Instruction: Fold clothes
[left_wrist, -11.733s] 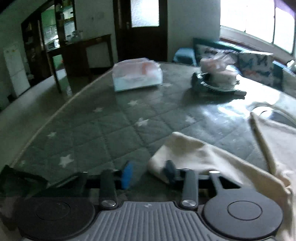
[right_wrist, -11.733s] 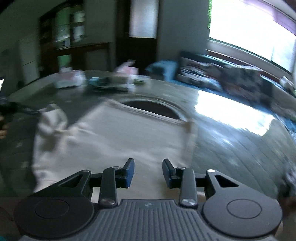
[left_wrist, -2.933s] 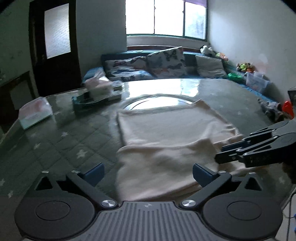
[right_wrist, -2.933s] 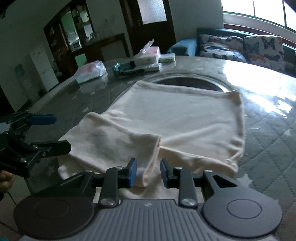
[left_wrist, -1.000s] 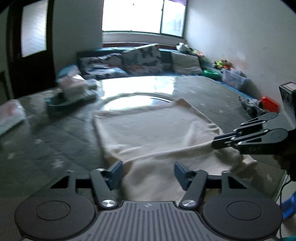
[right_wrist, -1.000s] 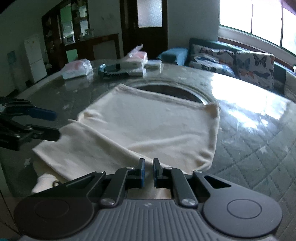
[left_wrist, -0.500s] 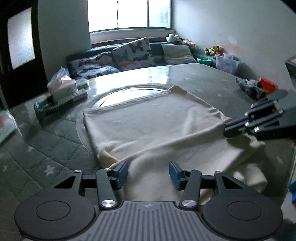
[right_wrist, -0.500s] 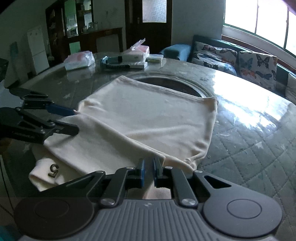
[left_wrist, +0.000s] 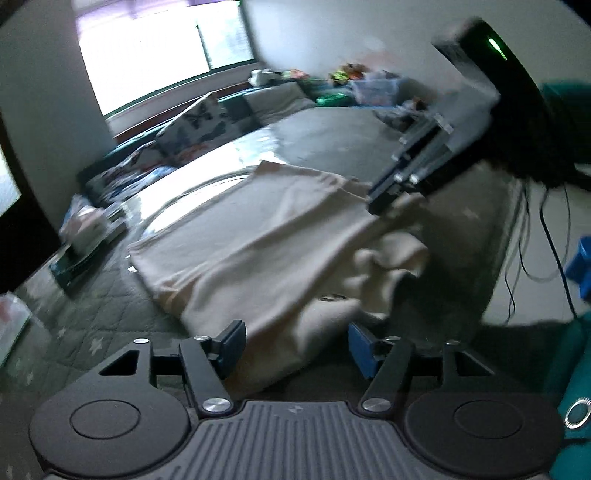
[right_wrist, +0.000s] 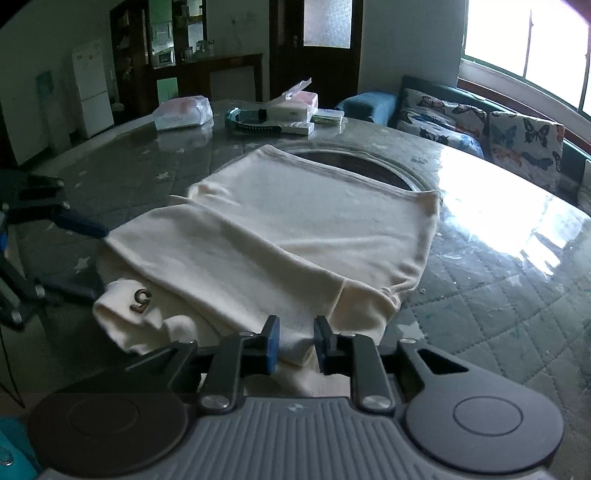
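2 wrist views show a cream garment (right_wrist: 295, 236) lying part-folded on a quilted grey table (right_wrist: 498, 295) with a glass turntable at its centre. Left wrist view, blurred: the left gripper (left_wrist: 295, 341) sits at 6 o'clock with its jaws spread wide, and the near folded edge of the cloth lies between the blue pads without being pinched. At 2 o'clock the right gripper (left_wrist: 384, 201) reaches in at the cloth's far corner; whether it grips there cannot be told from this view. Right wrist view, sharp: the right gripper (right_wrist: 294, 345) at 6 o'clock has its jaws narrowed but not closed, with a fold of cloth bunched in the gap, seemingly loose. The garment's upper layer lies smooth toward 12 o'clock; a rolled part bearing a small metal 5 (right_wrist: 140, 297) sticks out at 9 o'clock, beside the left gripper (right_wrist: 79, 254). Both tools flank the near hem, probably to handle it evenly. A tissue pack (right_wrist: 183, 112) and boxes (right_wrist: 291, 107) sit well apart at 11 o'clock.
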